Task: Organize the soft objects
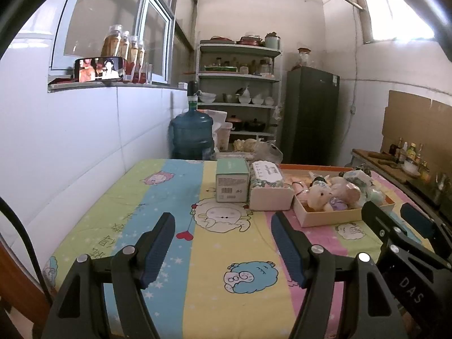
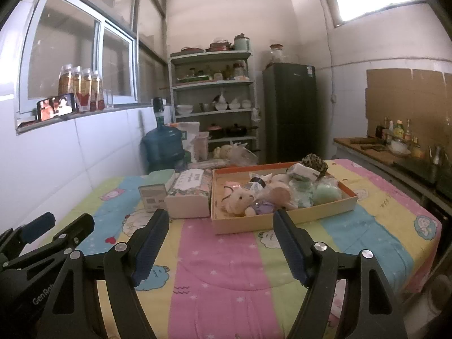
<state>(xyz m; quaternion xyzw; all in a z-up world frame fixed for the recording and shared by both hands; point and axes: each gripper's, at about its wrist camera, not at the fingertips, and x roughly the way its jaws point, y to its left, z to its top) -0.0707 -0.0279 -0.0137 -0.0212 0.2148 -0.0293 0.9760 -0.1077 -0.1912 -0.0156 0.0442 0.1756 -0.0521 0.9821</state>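
Before cardboard tray (image 2: 282, 223) near edge: bare quilt (image 2: 226, 268), left tool (image 1: 223, 243), right tool (image 2: 221, 240) both agape, empty

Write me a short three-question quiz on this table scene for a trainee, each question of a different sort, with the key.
1. True or false: the plush bear lies inside the shallow cardboard tray.
2. Multiple choice: what stands directly beside the tray, on its window side? A) the tissue pack B) a frying pan C) a laptop
3. Fill in: the left gripper and the right gripper both have open jaws with ______ between them.

Key
1. True; the bear is among the other soft items in the tray.
2. A; the mint box stands beyond the pack.
3. Nothing; both hover over the patterned cloth.
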